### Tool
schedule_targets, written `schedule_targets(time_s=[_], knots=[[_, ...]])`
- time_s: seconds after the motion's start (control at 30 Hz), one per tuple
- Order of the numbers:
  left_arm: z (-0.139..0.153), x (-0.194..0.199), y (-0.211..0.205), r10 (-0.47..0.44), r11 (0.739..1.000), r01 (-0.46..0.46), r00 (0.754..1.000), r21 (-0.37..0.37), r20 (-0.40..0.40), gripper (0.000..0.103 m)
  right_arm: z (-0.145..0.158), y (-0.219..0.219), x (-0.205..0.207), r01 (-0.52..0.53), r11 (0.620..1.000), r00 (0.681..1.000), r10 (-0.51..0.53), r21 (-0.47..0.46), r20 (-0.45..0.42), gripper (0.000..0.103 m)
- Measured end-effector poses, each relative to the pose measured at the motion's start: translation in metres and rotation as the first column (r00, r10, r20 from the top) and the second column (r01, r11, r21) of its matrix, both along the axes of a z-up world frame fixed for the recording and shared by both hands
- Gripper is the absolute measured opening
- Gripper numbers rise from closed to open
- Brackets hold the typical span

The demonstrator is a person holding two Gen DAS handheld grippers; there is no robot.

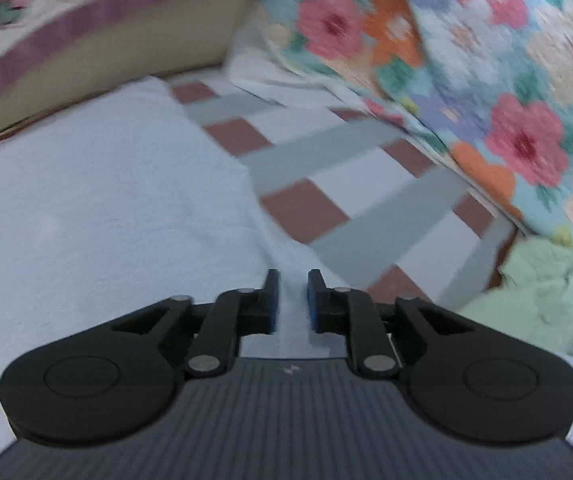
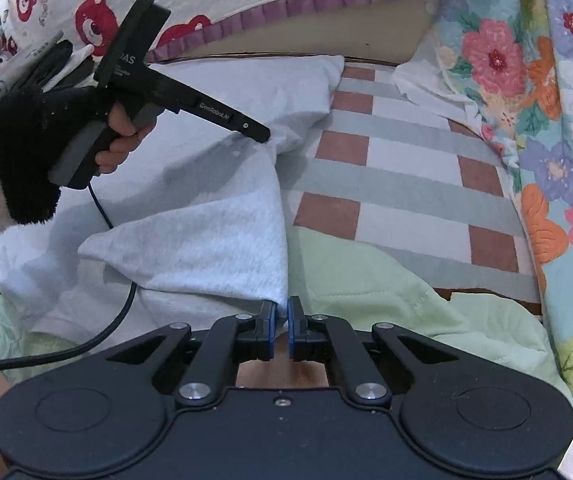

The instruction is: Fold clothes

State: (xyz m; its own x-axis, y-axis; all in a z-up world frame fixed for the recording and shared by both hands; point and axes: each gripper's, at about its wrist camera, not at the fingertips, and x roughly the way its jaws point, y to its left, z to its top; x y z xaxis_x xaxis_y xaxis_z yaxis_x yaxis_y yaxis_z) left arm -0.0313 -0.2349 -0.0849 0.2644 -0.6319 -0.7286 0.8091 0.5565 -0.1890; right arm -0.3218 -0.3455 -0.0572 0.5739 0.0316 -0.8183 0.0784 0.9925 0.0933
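We see the pale grey-white fleece garment (image 2: 190, 216) lying on the checked bedsheet (image 2: 398, 176), partly over a light green quilted cloth (image 2: 366, 280). The right tongs (image 2: 282, 322) are nearly shut, pinching the garment's near corner. The left tongs (image 1: 292, 300) stand narrowly parted astride a ridge of the cloth; whether they grip it we cannot tell. We judge the thin corner bite could slip, or the green cloth drag along.

Left wrist view: looks forward-down along left tool (image 1: 292, 300), close over white garment (image 1: 98, 200). Right wrist view: nearer bed's front edge, same facing, wider. Shared: garment, checkered sheet (image 2: 398, 184), floral quilt (image 1: 486, 80).
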Motion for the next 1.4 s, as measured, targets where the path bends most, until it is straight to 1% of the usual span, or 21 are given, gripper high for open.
schedule_targets(time_s=[0.03,0.07,0.13,0.2,0.23,0.3,0.37,0.43,0.53,0.63,0.67,0.73,0.8,0.87,0.9,0.97,1.03,1.07,1.2,1.3,1.4], knots=[[0.006,0.001,0.012,0.021,0.999,-0.021,1.0,-0.028,-0.012,0.026,0.001,0.0,-0.001,0.0,1.0,1.0,0.0,-0.001,-0.004,0.005],[0.011,0.003,0.025,0.039,0.997,-0.042,0.998,-0.065,-0.046,0.04,0.002,0.001,-0.001,-0.001,1.0,1.0,0.001,-0.009,-0.014,0.005],[0.021,0.003,0.052,0.068,0.988,-0.083,0.99,-0.126,-0.122,0.051,0.007,0.004,-0.002,-0.007,0.999,1.0,0.006,-0.035,-0.021,0.005],[0.025,0.0,0.071,0.085,0.988,-0.106,0.981,-0.116,-0.176,0.051,0.017,0.008,-0.005,-0.015,0.998,1.0,0.015,-0.067,0.001,0.007],[0.025,-0.003,0.08,0.096,0.987,-0.12,0.974,-0.106,-0.204,0.051,0.022,0.01,-0.006,-0.019,0.996,1.0,0.02,-0.084,0.012,0.013],[0.021,-0.009,0.091,0.093,0.985,-0.131,0.954,-0.116,-0.286,0.052,0.035,0.009,-0.008,-0.049,0.999,0.993,0.049,-0.004,0.103,0.013],[0.015,-0.017,0.101,0.081,0.981,-0.138,0.93,-0.137,-0.359,0.052,0.036,0.014,0.005,-0.084,0.996,0.987,0.084,-0.003,0.136,0.013],[0.011,-0.029,0.103,0.055,0.98,-0.122,0.926,-0.159,-0.372,0.052,0.035,0.02,0.021,-0.119,0.993,0.98,0.12,-0.017,0.159,0.015],[0.003,-0.043,0.096,0.04,0.988,-0.097,0.917,-0.123,-0.397,0.052,0.026,0.032,0.048,-0.183,0.983,0.971,0.182,-0.008,0.155,0.021],[-0.008,-0.05,0.094,0.066,0.992,-0.102,0.924,-0.075,-0.377,0.056,0.018,0.055,0.059,-0.254,0.967,0.959,0.254,-0.011,0.125,0.024],[-0.014,-0.05,0.093,0.084,0.992,-0.115,0.924,-0.06,-0.374,0.061,0.016,0.063,0.056,-0.287,0.958,0.949,0.286,-0.013,0.132,0.026],[-0.027,-0.047,0.093,0.154,0.984,-0.175,0.916,-0.024,-0.37,0.063,0.01,0.078,0.051,-0.371,0.927,0.919,0.374,-0.045,0.122,0.039],[-0.037,-0.044,0.093,0.172,0.979,-0.199,0.914,-0.035,-0.366,0.056,0.001,0.095,0.047,-0.444,0.889,0.885,0.454,-0.111,0.105,0.053],[-0.039,-0.044,0.091,0.149,0.984,-0.174,0.933,-0.047,-0.329,0.003,-0.01,0.114,0.046,-0.489,0.842,0.852,0.517,-0.228,0.082,0.054],[-0.036,-0.046,0.09,0.139,0.986,-0.159,0.947,-0.045,-0.291,0.003,-0.015,0.12,0.047,-0.497,0.827,0.844,0.531,-0.265,0.073,0.054],[-0.027,-0.047,0.089,0.125,0.989,-0.14,0.966,-0.048,-0.228,0.002,-0.024,0.127,0.052,-0.516,0.804,0.83,0.555,-0.295,0.062,0.05],[-0.015,-0.045,0.096,0.138,0.984,-0.158,0.967,-0.08,-0.213,0.002,-0.029,0.124,0.057,-0.544,0.8,0.819,0.572,-0.252,0.049,0.002],[-0.008,-0.042,0.102,0.153,0.979,-0.177,0.966,-0.102,-0.208,0.002,-0.03,0.12,0.06,-0.554,0.807,0.82,0.572,-0.204,0.035,0.001],[0.002,-0.034,0.122,0.234,0.947,-0.274,0.946,-0.169,-0.224,0.002,-0.032,0.116,0.056,-0.588,0.799,0.805,0.593,-0.123,0.007,0.001],[-0.006,-0.033,0.125,0.281,0.938,-0.32,0.927,-0.136,-0.246,0.002,-0.037,0.115,0.052,-0.613,0.788,0.789,0.614,-0.055,-0.004,0.001],[-0.018,-0.034,0.126,0.321,0.93,-0.358,0.903,-0.085,-0.287,0.006,-0.03,0.107,0.049,-0.539,0.842,0.841,0.54,-0.04,0.038,0.001]])
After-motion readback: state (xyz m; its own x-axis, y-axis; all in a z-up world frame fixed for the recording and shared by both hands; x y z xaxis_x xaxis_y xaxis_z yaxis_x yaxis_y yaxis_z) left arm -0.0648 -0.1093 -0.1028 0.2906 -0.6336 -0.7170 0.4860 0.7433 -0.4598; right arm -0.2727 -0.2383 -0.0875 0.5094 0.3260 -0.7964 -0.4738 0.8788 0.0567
